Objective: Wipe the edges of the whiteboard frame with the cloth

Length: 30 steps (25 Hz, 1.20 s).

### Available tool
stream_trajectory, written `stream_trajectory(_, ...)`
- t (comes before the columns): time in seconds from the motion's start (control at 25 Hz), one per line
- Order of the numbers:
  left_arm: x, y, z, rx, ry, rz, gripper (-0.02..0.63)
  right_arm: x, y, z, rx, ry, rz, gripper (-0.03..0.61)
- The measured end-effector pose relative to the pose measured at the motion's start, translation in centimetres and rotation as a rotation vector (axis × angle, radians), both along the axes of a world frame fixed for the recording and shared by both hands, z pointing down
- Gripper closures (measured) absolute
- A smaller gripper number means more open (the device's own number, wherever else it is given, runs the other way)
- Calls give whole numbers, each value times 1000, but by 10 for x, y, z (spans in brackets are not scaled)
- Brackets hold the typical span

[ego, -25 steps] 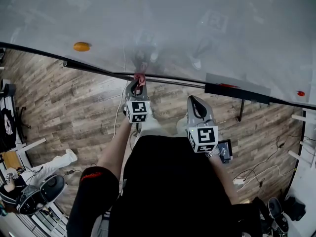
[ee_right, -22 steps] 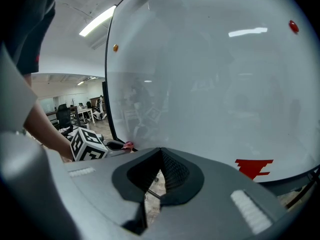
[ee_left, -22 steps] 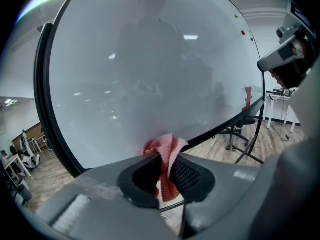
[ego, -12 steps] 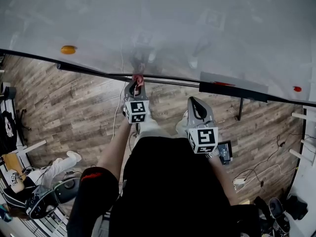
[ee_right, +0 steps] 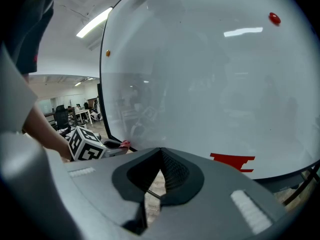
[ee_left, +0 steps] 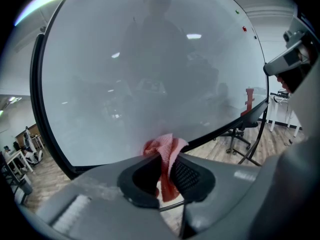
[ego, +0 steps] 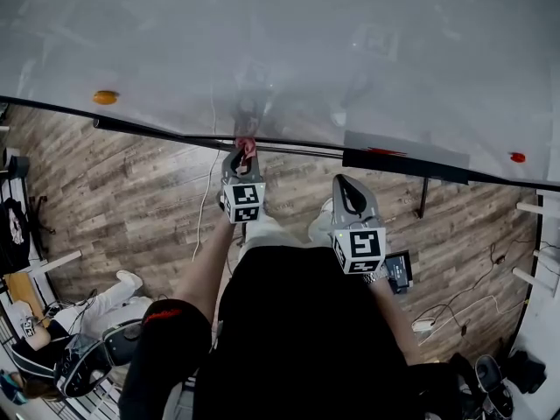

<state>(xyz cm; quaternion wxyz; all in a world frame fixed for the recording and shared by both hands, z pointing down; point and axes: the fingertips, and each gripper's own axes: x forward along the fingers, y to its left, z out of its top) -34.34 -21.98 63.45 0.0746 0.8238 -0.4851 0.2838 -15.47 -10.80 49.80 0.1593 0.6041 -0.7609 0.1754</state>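
Head view: pressing the cloth [ego: 247,143], clamped in the left tool [ego: 243,154], at the lower edge of the whiteboard frame [ego: 52,111] over wood floor [ego: 131,199] in an office; left gripper view: gripping just a thin fold, likely risking slipping out while rubbing; right gripper view: idling the right tool [ee_right: 159,159], jaws together, empty.

Grey left claw [ego: 244,144] and right claw [ego: 342,182], black-and-white marker cubes [ego: 244,201] [ego: 360,247], black shirt [ego: 297,339], red sleeve print [ego: 161,313].

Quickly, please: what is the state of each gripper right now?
Left gripper: closed on the cloth.
Right gripper: closed, holding nothing.
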Motion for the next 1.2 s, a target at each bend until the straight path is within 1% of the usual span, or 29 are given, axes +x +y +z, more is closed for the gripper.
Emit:
stream_trajectory(0.2,15,3,-3,-3,9,10,568,13,1,-4,4,-2,3,577)
stream_trajectory(0.48,34,12,0,-30,3,16,568,29,6,-4,6,-7,8,577)
stream_trajectory(0.72,48,14,0,-16,11,20,568,41,7,-4,5,-13,8,577)
stream_trajectory(1.08,73,21,-2,-31,13,17,568,60,8,-5,2,-15,-11,577)
stream_trajectory(1.2,82,24,-3,-23,17,19,568,68,11,-6,1,-13,-19,577)
